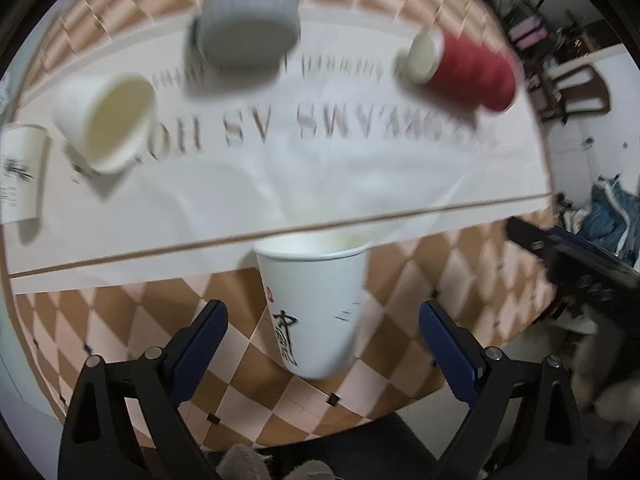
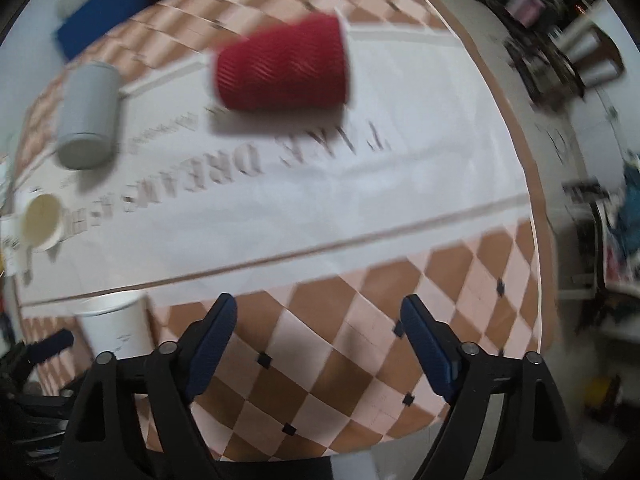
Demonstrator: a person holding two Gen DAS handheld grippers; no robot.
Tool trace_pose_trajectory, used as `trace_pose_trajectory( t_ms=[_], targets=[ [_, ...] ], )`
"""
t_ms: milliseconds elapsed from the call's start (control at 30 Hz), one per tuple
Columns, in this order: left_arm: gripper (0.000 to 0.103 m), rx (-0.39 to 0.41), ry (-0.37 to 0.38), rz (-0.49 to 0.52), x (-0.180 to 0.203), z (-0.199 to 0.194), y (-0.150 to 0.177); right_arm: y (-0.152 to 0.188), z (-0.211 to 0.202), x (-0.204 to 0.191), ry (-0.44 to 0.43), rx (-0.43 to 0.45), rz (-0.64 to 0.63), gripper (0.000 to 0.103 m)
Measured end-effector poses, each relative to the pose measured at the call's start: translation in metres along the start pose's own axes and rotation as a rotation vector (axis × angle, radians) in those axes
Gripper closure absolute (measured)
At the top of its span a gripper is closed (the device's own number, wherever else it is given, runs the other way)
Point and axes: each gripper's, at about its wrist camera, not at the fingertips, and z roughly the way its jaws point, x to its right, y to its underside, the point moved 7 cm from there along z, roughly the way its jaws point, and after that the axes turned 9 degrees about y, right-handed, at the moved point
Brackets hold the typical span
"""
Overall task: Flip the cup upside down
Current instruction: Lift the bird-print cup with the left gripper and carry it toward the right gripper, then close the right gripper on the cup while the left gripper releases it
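Note:
A white paper cup with black brush writing (image 1: pixel 316 304) stands upright, mouth up, on the checkered cloth near the table's front edge. My left gripper (image 1: pixel 322 328) is open, its blue pads on either side of the cup without touching it. The same cup shows at the lower left of the right wrist view (image 2: pixel 116 324). My right gripper (image 2: pixel 318 332) is open and empty over the checkered cloth, to the right of that cup. Both views are motion-blurred.
A red ribbed cup (image 2: pixel 284 68) lies on its side on the white lettered cloth (image 2: pixel 320 184). A grey ribbed cup (image 1: pixel 248 12), a tilted white cup (image 1: pixel 106 120) and another white cup (image 1: pixel 22 172) sit farther back. The table's edge (image 2: pixel 540 240) curves at the right.

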Motion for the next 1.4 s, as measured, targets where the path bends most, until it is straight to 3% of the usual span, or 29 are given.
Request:
trace_pose_trajectory(
  t_ms=[67, 133, 233, 300, 367, 467, 600, 800, 900, 967, 1067, 1133, 1400],
  targets=[
    [0.003, 0.065, -0.021, 0.014, 0.001, -0.026, 0.000, -0.006, -0.021, -0.013, 0.003, 0.078, -0.126, 0.015],
    [0.003, 0.157, -0.119, 0.026, -0.013, -0.059, 0.001, -0.009, -0.040, -0.032, 0.009, 0.146, -0.275, 0.015],
    [0.003, 0.263, -0.350, 0.008, -0.049, -0.089, 0.014, 0.002, -0.070, -0.086, 0.066, 0.268, -0.659, 0.016],
    [0.003, 0.269, -0.467, -0.047, -0.082, -0.087, 0.030, 0.021, -0.079, -0.121, 0.137, 0.361, -0.940, 0.016],
    [0.003, 0.222, -0.509, -0.120, -0.110, -0.070, 0.050, 0.053, -0.079, -0.153, 0.235, 0.463, -1.262, 0.019],
    [0.003, 0.168, -0.504, -0.212, -0.136, -0.038, 0.076, 0.098, -0.065, -0.187, 0.408, 0.620, -1.704, 0.022],
    [0.003, 0.121, -0.463, -0.301, -0.155, -0.009, 0.095, 0.137, -0.031, -0.199, 0.592, 0.774, -2.171, 0.024],
    [0.003, 0.118, -0.429, -0.346, -0.175, -0.002, 0.099, 0.151, 0.015, -0.200, 0.742, 0.817, -2.520, 0.027],
    [0.003, 0.122, -0.431, -0.355, -0.187, -0.006, 0.099, 0.144, 0.032, -0.200, 0.784, 0.800, -2.555, 0.033],
    [0.003, 0.135, -0.439, -0.361, -0.197, -0.014, 0.099, 0.142, 0.030, -0.202, 0.751, 0.795, -2.519, 0.035],
    [0.003, 0.147, -0.455, -0.374, -0.214, -0.025, 0.099, 0.133, 0.020, -0.209, 0.648, 0.679, -2.402, 0.036],
    [0.003, 0.159, -0.468, -0.379, -0.222, -0.031, 0.096, 0.124, 0.014, -0.211, 0.617, 0.620, -2.299, 0.036],
    [0.003, 0.231, -0.496, -0.345, -0.236, -0.060, 0.079, 0.057, -0.005, -0.200, 0.367, 0.206, -1.646, 0.036]
  ],
)
